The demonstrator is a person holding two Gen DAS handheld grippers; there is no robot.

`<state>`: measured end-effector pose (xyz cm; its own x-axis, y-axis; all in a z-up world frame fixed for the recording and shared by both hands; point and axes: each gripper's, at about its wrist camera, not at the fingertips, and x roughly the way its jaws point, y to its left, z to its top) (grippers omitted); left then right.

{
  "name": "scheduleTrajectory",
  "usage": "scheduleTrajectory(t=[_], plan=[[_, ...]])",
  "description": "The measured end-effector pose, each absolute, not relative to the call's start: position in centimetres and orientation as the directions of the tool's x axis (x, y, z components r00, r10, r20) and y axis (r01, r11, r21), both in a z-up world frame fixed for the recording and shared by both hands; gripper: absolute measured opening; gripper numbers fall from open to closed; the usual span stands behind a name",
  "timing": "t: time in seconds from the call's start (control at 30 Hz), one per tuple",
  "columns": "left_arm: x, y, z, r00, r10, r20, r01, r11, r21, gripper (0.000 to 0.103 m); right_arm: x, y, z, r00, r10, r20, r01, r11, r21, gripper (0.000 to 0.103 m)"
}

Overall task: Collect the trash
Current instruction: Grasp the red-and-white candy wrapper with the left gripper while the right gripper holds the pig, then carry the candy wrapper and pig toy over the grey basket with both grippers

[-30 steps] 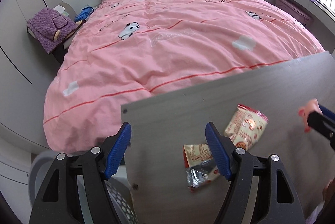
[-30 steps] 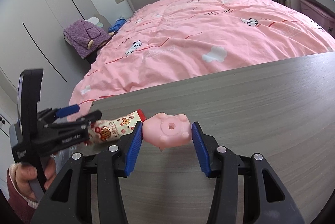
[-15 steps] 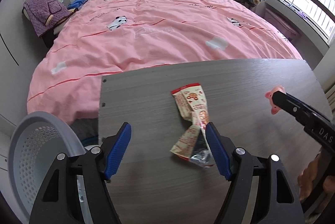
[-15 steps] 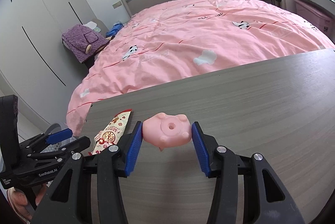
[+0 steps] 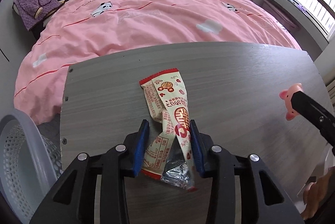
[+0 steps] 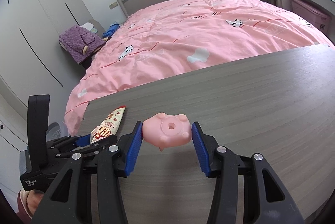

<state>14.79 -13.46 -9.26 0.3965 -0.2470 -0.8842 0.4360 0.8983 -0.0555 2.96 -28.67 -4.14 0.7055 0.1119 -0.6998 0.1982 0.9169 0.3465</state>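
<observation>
A cream and red snack wrapper [image 5: 167, 98] with a silver inside lies twisted on the grey wooden table [image 5: 240, 81]. My left gripper [image 5: 168, 122] points down over the wrapper's near half. Its jaws are closing, with the wrapper between the blue pads; the pads stand at its edges and do not squeeze it. In the right wrist view the wrapper [image 6: 110, 124] pokes out past that left gripper [image 6: 88, 140]. My right gripper [image 6: 166, 125] is shut on a pink toy pig [image 6: 167, 132] held just above the table. The pig [image 5: 290, 102] also shows at the right of the left wrist view.
A grey perforated basket [image 5: 23, 150] stands low beside the table's left end. A bed with a pink quilt [image 5: 157, 14] runs along the far edge. A person's hand [image 5: 318, 199] holds the right gripper at lower right. A purple garment [image 6: 80, 44] lies left of the bed.
The left gripper swung from the table's left corner to over the wrapper and came down on it, and its jaws narrowed around it. The right gripper with the pig hardly moved.
</observation>
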Motion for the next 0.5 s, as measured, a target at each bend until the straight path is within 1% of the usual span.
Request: scheduleTrajectory(t=[0.03, 0.07, 0.3, 0.5], plan=[[14.7, -13.5, -9.1, 0.396, -0.257, -0.882, 0.442, 0.895, -0.062, 0.027, 2.9, -28.6, -4.1, 0.705, 0.112, -0.700, 0.197, 0.918, 0.345, 0.047], [14.5, -13.5, -8.8, 0.397, -0.268, -0.878, 0.449, 0.891, -0.068, 0.024, 2.9, -28.5, -4.1, 0.705, 0.112, -0.700, 0.196, 0.919, 0.344, 0.047], [13.3, -12.0, -6.8, 0.429, -0.297, -0.853, 0.447, 0.891, -0.085, 0.023, 2.8, -27.0, -3.4, 0.704, 0.115, -0.701, 0.173, 0.929, 0.326, 0.047], [11.8, -8.2, -4.4, 0.500, -0.285, -0.818, 0.400, 0.914, -0.074, 0.023, 2.9, -23.9, -2.7, 0.697, 0.142, -0.703, 0.125, 0.941, 0.315, 0.047]])
